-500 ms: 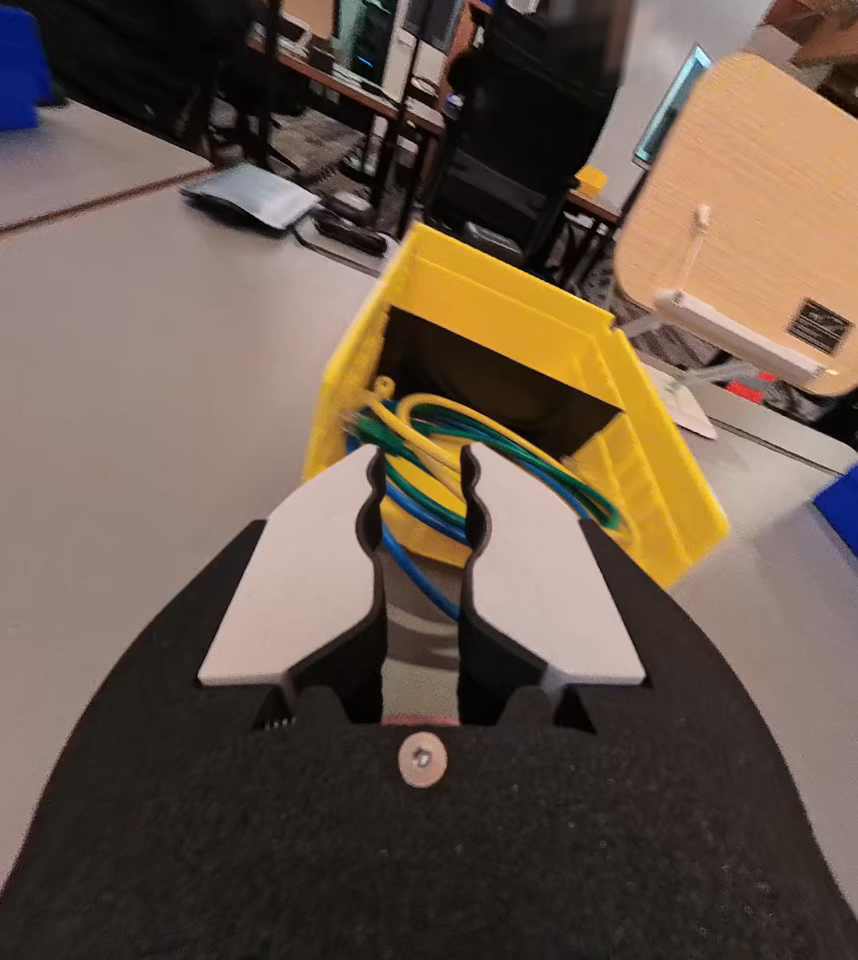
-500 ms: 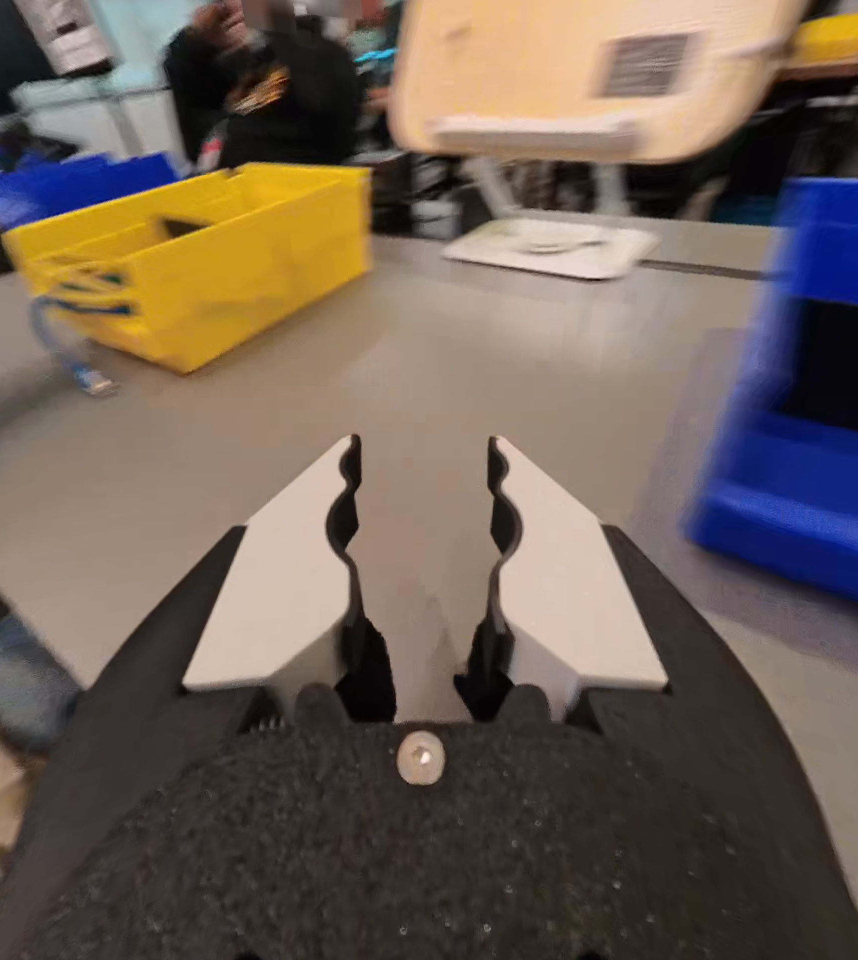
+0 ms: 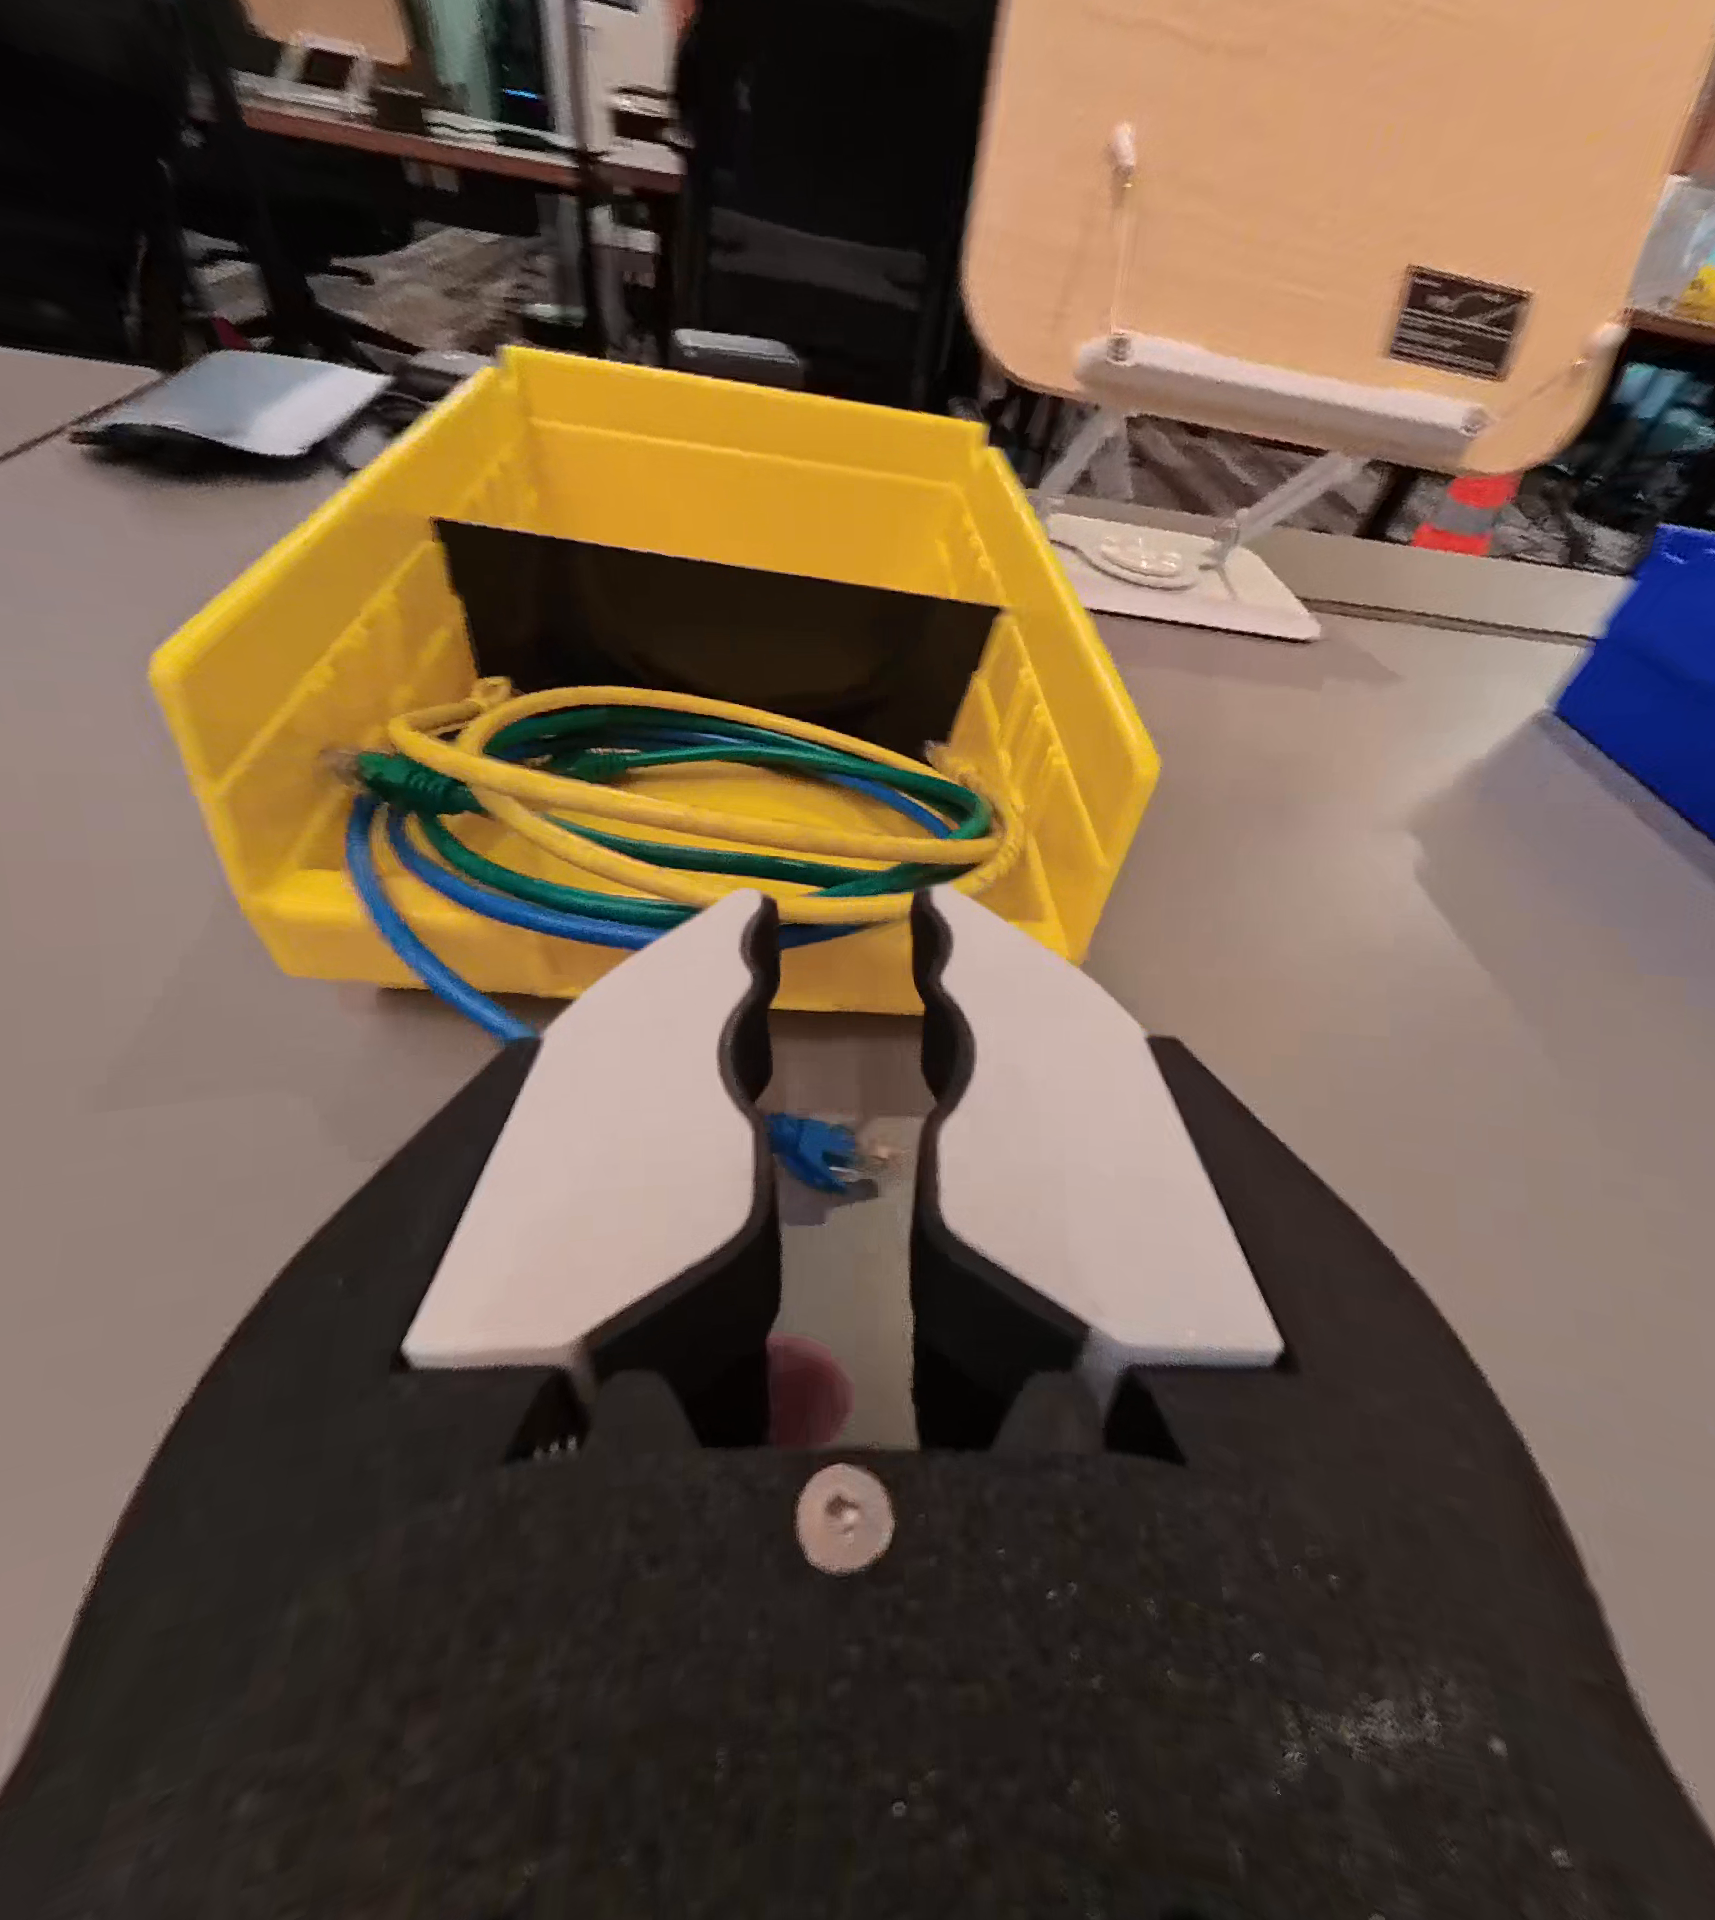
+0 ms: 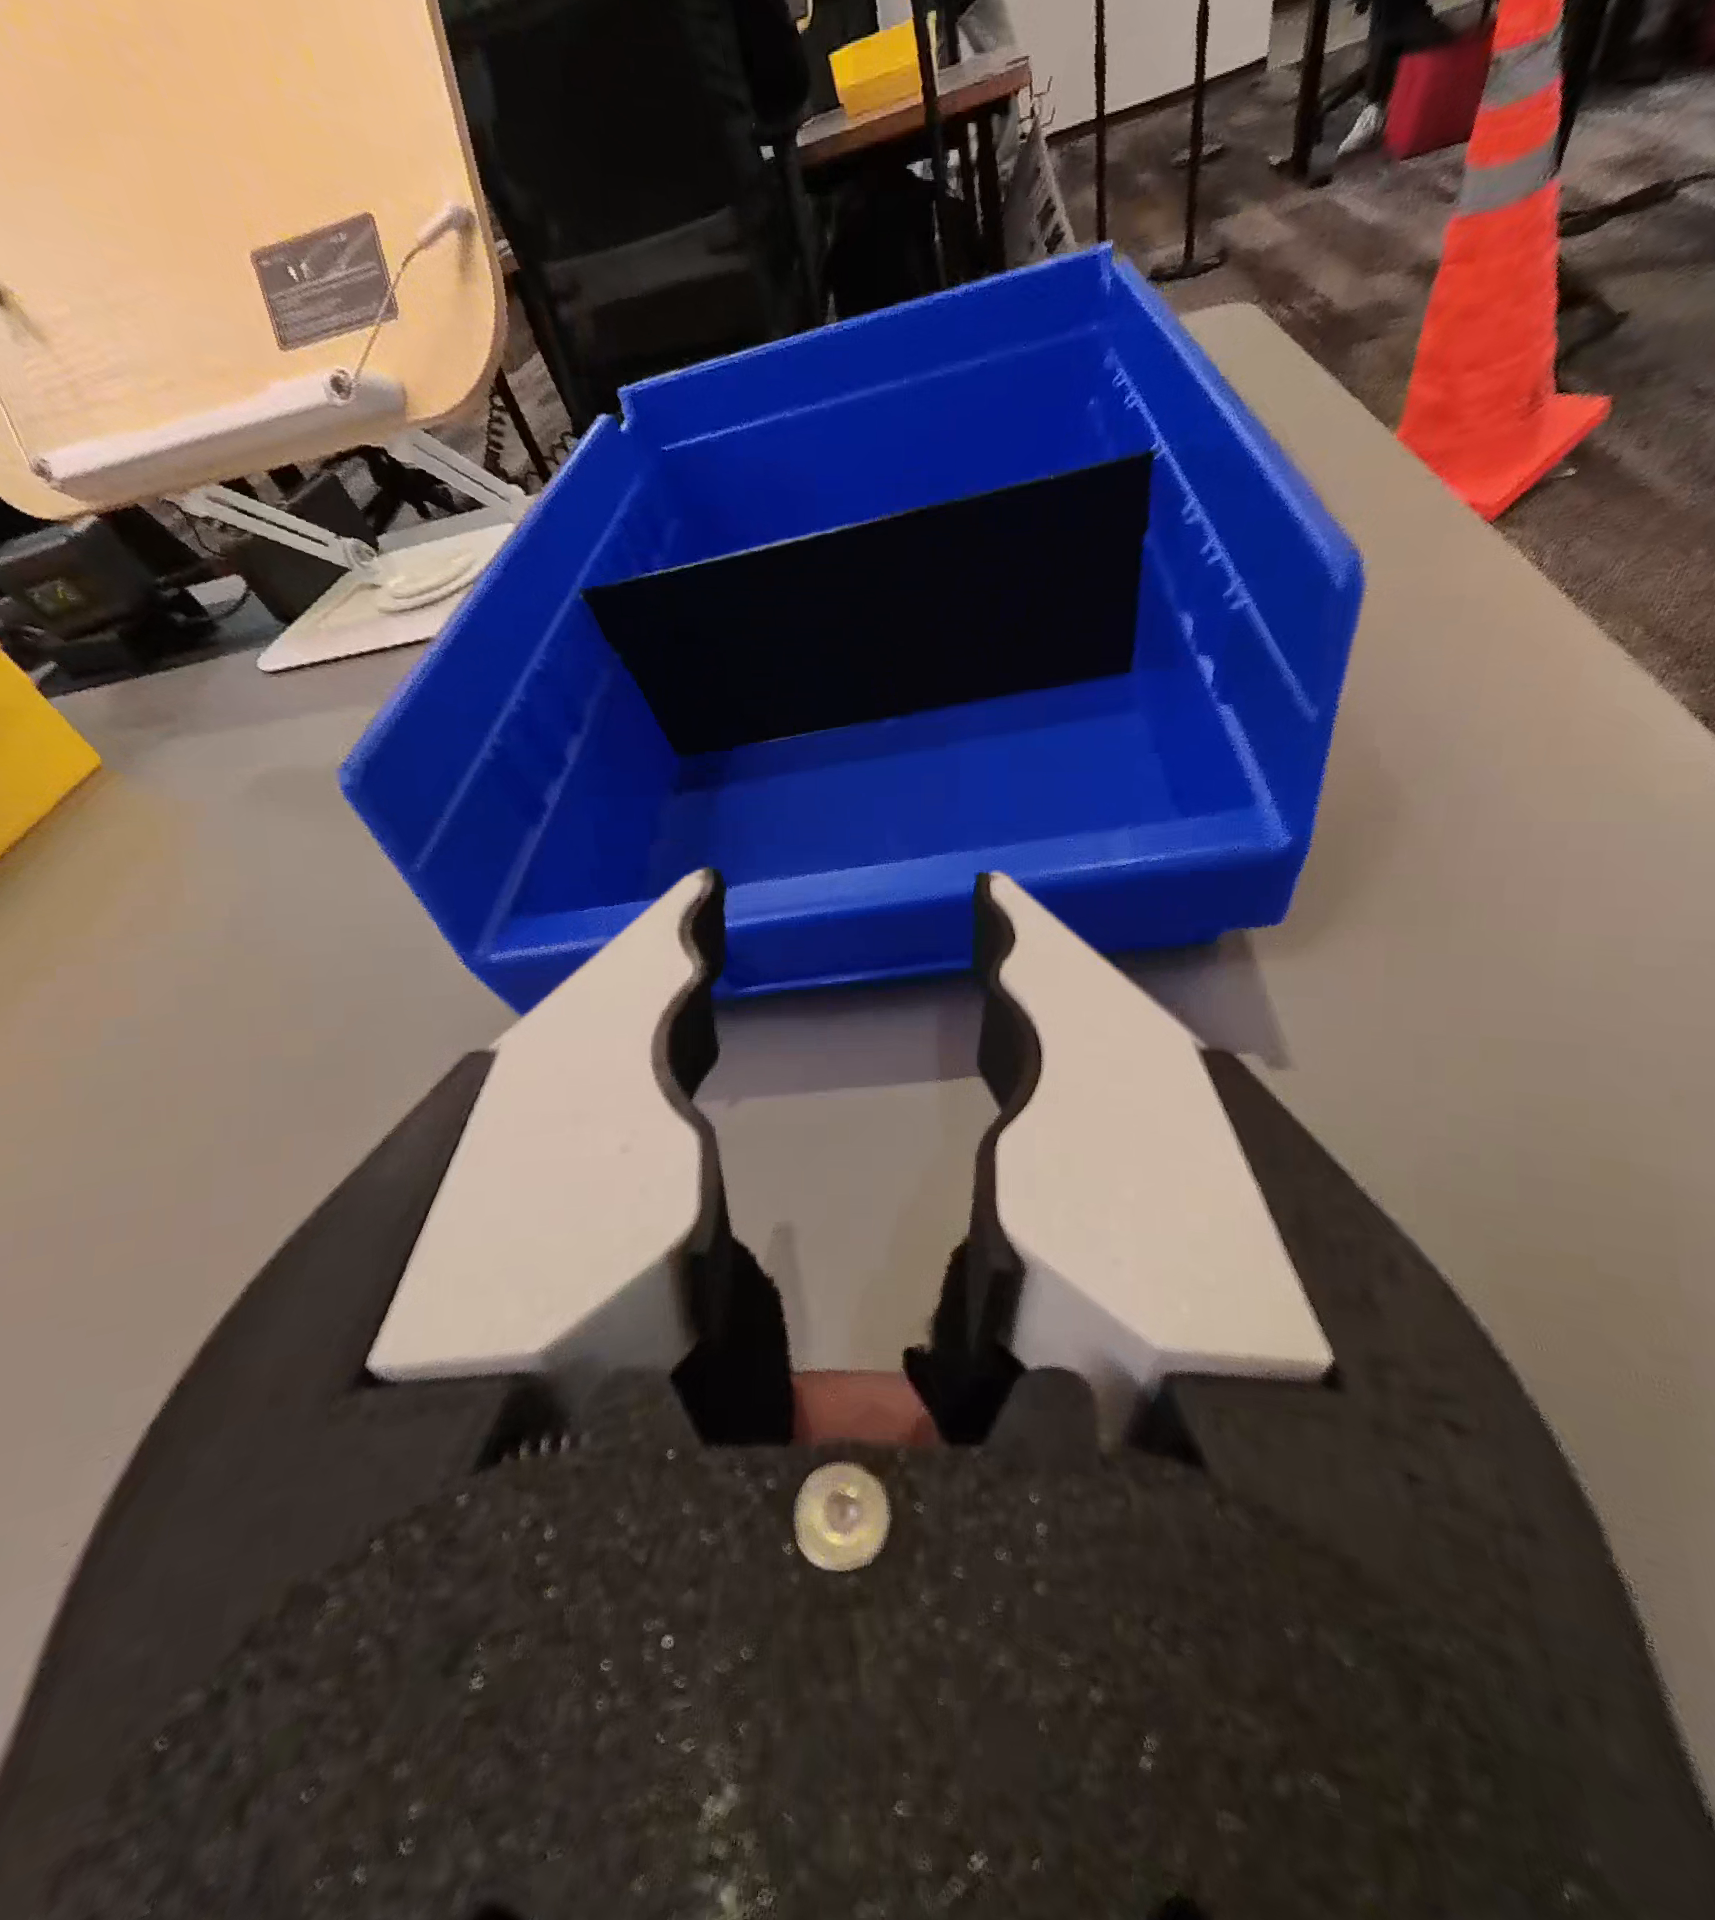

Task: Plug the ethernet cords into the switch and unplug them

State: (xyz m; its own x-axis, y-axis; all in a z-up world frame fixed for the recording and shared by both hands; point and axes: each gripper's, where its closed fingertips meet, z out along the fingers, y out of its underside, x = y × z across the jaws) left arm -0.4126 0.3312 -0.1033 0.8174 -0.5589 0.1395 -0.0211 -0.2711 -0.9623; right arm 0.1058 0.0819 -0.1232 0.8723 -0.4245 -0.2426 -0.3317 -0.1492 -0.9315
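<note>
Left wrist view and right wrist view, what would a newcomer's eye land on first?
Probably the yellow bin on the grey table ahead of the left tool, holding coiled yellow, green and blue cords; the blue cord's plug lies on the table between that tool's fingers. Next, the blue bin in front of the open right tool, empty on the near side of its black divider.

A grey table carries a yellow bin and, well apart from it, a blue bin. A blue ethernet cord trails out over the yellow bin's low front lip, and its plug lies on the tabletop. Behind both bins, the white base of a stand rests on the table, with a dark flat pouch at the far left.
</note>
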